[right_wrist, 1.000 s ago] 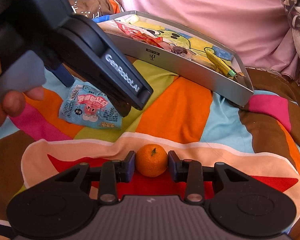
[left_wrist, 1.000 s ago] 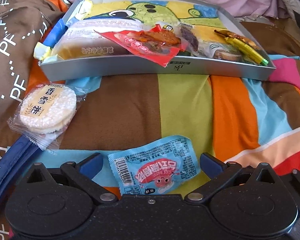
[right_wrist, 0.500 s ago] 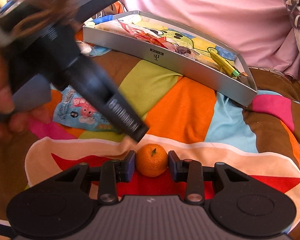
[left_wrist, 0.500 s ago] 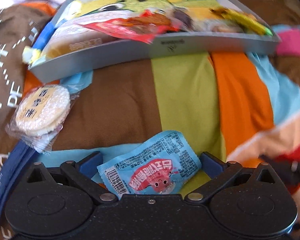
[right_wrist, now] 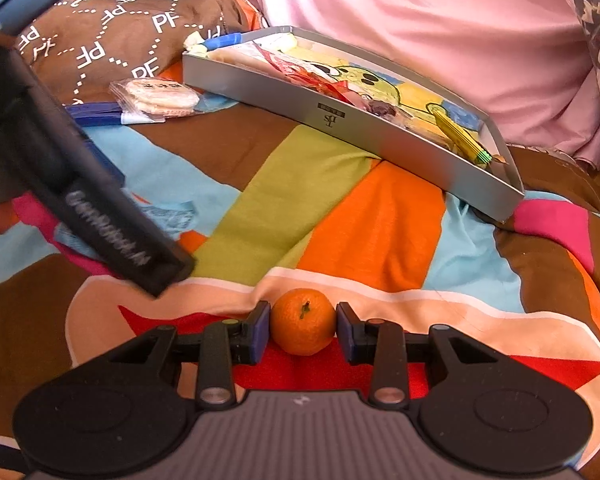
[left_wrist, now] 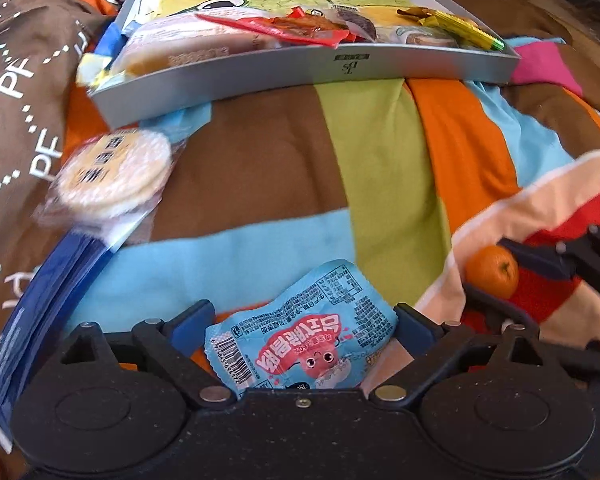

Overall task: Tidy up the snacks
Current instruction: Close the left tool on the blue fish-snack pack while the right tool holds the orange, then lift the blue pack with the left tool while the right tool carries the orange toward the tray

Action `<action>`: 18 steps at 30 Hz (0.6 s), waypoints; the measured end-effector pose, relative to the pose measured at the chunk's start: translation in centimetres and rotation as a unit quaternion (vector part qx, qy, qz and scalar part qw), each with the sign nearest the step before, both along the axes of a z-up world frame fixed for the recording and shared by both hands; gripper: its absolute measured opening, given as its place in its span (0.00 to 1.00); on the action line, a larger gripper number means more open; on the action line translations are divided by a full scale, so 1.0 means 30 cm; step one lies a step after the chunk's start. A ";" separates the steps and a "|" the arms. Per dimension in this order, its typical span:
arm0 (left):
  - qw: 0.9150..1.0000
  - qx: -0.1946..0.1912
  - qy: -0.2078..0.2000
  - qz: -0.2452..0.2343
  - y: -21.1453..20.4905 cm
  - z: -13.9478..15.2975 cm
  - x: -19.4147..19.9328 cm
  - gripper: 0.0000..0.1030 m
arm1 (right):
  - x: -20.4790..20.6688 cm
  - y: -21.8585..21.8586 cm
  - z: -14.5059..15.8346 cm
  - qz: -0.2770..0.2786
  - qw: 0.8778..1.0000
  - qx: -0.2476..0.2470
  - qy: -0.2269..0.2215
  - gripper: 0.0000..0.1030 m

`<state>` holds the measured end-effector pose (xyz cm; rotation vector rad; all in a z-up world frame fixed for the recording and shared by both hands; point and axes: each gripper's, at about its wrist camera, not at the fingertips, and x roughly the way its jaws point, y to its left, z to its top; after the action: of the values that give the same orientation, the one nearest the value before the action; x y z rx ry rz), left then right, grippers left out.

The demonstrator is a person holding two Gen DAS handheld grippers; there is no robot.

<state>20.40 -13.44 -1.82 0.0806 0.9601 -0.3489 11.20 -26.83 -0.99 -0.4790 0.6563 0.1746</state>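
Between the blue pads of the left gripper a light-blue snack packet was seen, its long axis running across the gap from pad to pad; the fingers stood wide, at the packet's ends, and whether they pressed it could not be told. Straight ahead, across the patchwork bedspread, the grey tray of snacks lay. A mandarin was bracketed by the right gripper, whose fingers were closed to about its width, seemingly touching. A rice-cracker pack was left outside the tray, nearer the left gripper.
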 end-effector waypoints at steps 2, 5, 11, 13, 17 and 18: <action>1.000 0.009 0.001 -0.005 0.019 -0.006 -0.023 0.92 | -0.004 0.007 -0.003 0.005 1.000 -0.004 -0.002 0.38; 1.000 0.013 0.003 -0.008 0.054 -0.011 -0.072 0.92 | -0.010 0.014 -0.005 0.011 1.000 -0.004 -0.004 0.38; 1.000 0.004 0.007 0.006 0.130 -0.010 -0.145 0.91 | -0.035 0.037 0.004 0.035 0.999 0.011 -0.016 0.38; 1.000 0.003 0.004 0.008 0.147 -0.008 -0.169 0.90 | -0.051 0.055 0.005 0.049 0.998 0.008 -0.027 0.39; 1.000 -0.001 -0.001 0.010 0.186 -0.003 -0.207 0.89 | -0.081 0.088 0.007 0.075 0.996 -0.003 -0.045 0.39; 1.000 -0.001 -0.002 0.010 0.196 -0.001 -0.217 0.89 | -0.084 0.093 0.005 0.077 0.996 -0.008 -0.045 0.40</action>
<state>13.90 -7.56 -1.84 0.0693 0.9551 -0.3312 8.67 -24.05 -0.84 -0.5499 0.5334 0.2928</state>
